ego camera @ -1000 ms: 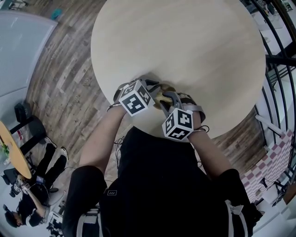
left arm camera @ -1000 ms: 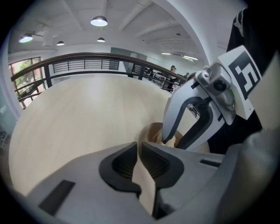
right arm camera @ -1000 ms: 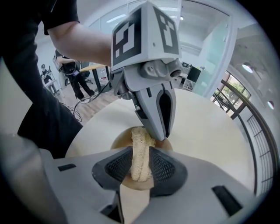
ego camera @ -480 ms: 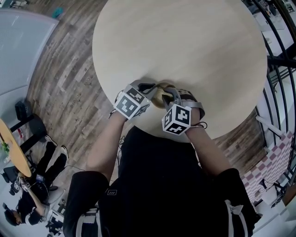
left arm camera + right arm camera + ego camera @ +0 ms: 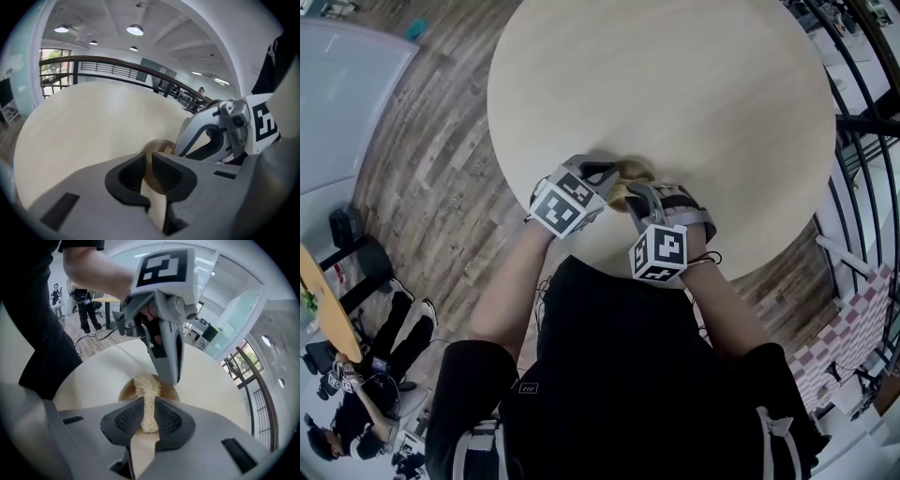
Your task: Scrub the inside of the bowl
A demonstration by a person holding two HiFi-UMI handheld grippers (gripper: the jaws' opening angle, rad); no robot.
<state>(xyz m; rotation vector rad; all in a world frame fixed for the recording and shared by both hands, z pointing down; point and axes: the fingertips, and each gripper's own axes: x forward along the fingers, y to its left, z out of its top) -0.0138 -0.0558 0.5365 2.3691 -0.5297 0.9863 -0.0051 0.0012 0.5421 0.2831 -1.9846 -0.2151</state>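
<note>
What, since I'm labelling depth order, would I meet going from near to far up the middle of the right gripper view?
scrub pad → bowl → left gripper → standing person

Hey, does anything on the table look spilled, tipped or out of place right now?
Nothing stands out. The small brown bowl sits on the round pale wooden table, its rim pinched by the left tongs, while the right tongs hold a beige fibrous scrub pad inside it. No spill or damage shows.
</note>
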